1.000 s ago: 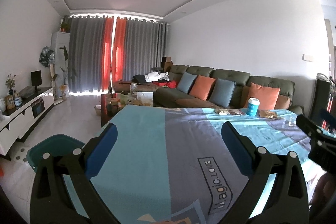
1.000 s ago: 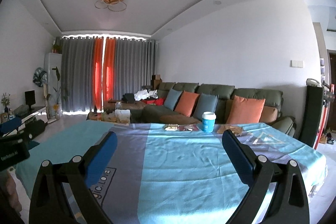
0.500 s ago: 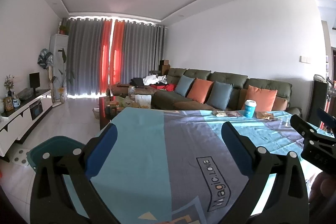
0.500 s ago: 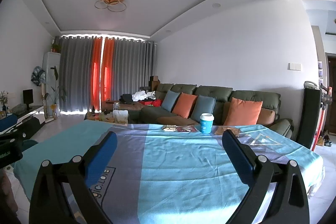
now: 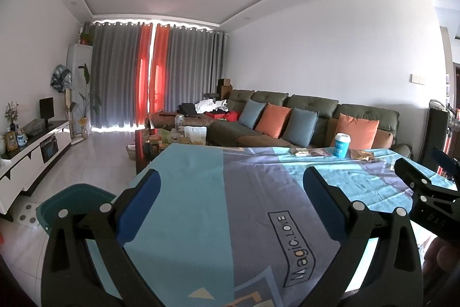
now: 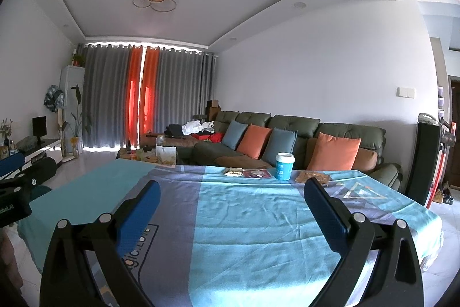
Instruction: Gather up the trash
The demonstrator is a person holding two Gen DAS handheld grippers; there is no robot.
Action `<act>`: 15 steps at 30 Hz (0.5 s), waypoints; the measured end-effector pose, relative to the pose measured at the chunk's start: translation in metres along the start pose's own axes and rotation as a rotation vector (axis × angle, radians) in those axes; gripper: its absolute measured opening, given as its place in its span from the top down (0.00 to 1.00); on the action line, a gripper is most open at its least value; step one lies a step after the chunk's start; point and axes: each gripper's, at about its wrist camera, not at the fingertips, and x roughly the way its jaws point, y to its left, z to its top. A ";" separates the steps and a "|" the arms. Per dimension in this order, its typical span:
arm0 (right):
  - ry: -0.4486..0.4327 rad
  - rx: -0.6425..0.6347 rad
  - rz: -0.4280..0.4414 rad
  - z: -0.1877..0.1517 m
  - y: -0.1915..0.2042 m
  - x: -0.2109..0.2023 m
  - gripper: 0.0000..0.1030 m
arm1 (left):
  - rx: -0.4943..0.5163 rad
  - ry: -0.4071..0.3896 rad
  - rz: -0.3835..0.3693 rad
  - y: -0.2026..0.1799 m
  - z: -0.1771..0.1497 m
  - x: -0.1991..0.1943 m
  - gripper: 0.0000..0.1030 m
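Teal plastic bin (image 5: pixel 76 199) sits on the floor off the table's left edge. The left gripper (image 5: pixel 230 192) hangs over the blue and grey tablecloth (image 5: pixel 244 192), jaws wide with nothing between them. The right gripper (image 6: pixel 230 200) is likewise spread wide and empty. At the table's far edge lie a crumpled wrapper (image 6: pixel 233 171), a red packet (image 6: pixel 256 173), a blue paper cup (image 6: pixel 284 166) and a brown wrapper (image 6: pixel 312 177), well apart from both grippers
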 end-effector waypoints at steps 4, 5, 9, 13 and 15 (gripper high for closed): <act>0.007 0.003 -0.001 0.000 -0.001 0.000 0.06 | -0.006 0.000 0.001 0.000 0.000 0.001 0.05; 0.009 0.003 -0.003 0.001 -0.001 -0.001 0.06 | -0.008 0.001 -0.001 0.000 -0.001 0.002 0.05; 0.008 0.004 -0.006 0.003 -0.002 -0.001 0.06 | -0.003 -0.009 -0.005 -0.001 -0.002 0.001 0.05; 0.007 0.004 -0.008 0.003 -0.002 -0.001 0.06 | -0.002 -0.009 -0.004 -0.002 -0.003 0.001 0.05; 0.009 0.004 -0.007 0.003 -0.002 -0.001 0.06 | -0.005 -0.006 -0.003 -0.001 -0.003 0.001 0.05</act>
